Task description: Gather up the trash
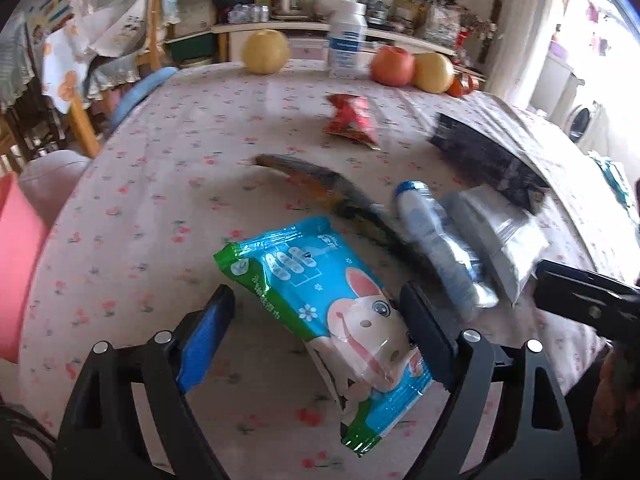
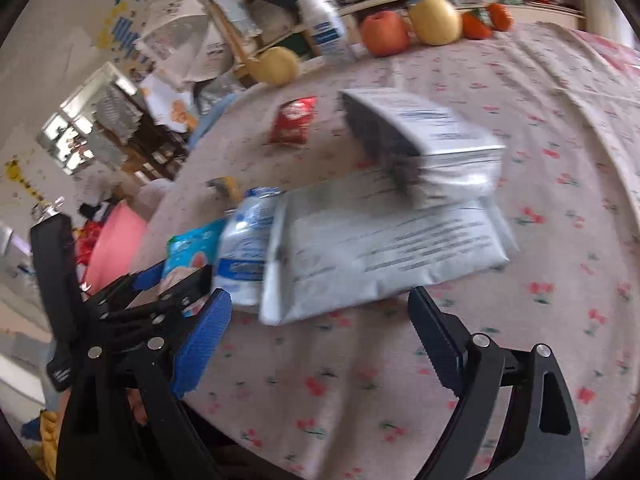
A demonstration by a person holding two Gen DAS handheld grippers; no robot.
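Left wrist view: the left gripper (image 1: pixel 316 332) has its jaws spread wide over the floral worktop (image 1: pixel 160 200), with a blue-and-green wet-wipes pack (image 1: pixel 320 280) lying between them; the right finger touches or overlaps the pack's edge, but nothing is clamped. Just beyond the pack lie a dark banana peel (image 1: pixel 320 184), a crushed plastic bottle (image 1: pixel 436 240) and a grey mailer bag (image 1: pixel 500 236), close together. A red snack wrapper (image 1: pixel 352 120) sits farther off, apart from the rest. At the far edge stand a white jar (image 1: pixel 347 40), a pear (image 1: pixel 267 51) and an apple (image 1: pixel 392 66). The right gripper shows only as a black piece at the right border.

Right wrist view: the right gripper (image 2: pixel 320 336) also has its jaws wide apart and holds nothing; the near edge of the mailer bag (image 2: pixel 392 248) lies just ahead of the fingertips. This view alone shows a second grey parcel (image 2: pixel 424 136) resting on the bag's far end, and the left gripper's body (image 2: pixel 152 300) at the left. The bottle (image 2: pixel 244 248) lies against the bag's left side; the wipes pack (image 2: pixel 192 248) is mostly hidden behind the left gripper, the peel almost wholly behind the bottle
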